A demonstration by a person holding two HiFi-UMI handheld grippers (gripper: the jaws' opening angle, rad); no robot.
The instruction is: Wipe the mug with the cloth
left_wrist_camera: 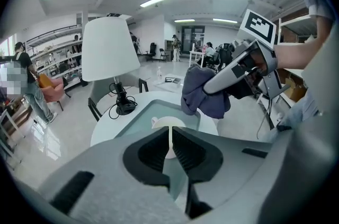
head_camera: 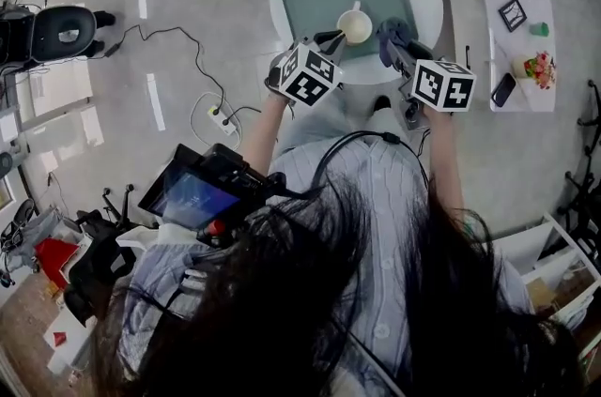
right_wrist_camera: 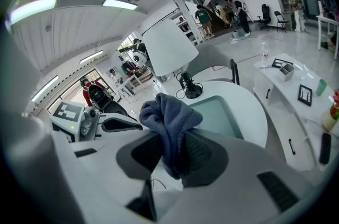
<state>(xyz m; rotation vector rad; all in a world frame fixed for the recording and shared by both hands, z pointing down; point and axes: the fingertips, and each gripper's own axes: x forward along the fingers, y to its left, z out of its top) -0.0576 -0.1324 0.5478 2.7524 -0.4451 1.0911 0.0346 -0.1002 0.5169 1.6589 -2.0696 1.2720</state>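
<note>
A cream mug [head_camera: 355,24] hangs over the grey-green mat [head_camera: 315,1] on the round white table [head_camera: 427,6]. My left gripper [head_camera: 336,37] is shut on the mug's wall; in the left gripper view the thin rim [left_wrist_camera: 169,123] stands between the closed jaws of that gripper [left_wrist_camera: 169,139]. My right gripper [head_camera: 392,45] is shut on a bunched blue-grey cloth [head_camera: 394,34], just right of the mug and slightly apart from it. That cloth [left_wrist_camera: 204,95] hangs from the right gripper [left_wrist_camera: 225,80] above the mat. In the right gripper view the cloth [right_wrist_camera: 168,119] hides the mug.
A white lamp [left_wrist_camera: 108,51] with a black base stands at the table's far side. A white side table [head_camera: 498,10] with picture frames, a phone and small items is to the right. Cables [head_camera: 202,95] and an office chair [head_camera: 61,29] are on the floor at left.
</note>
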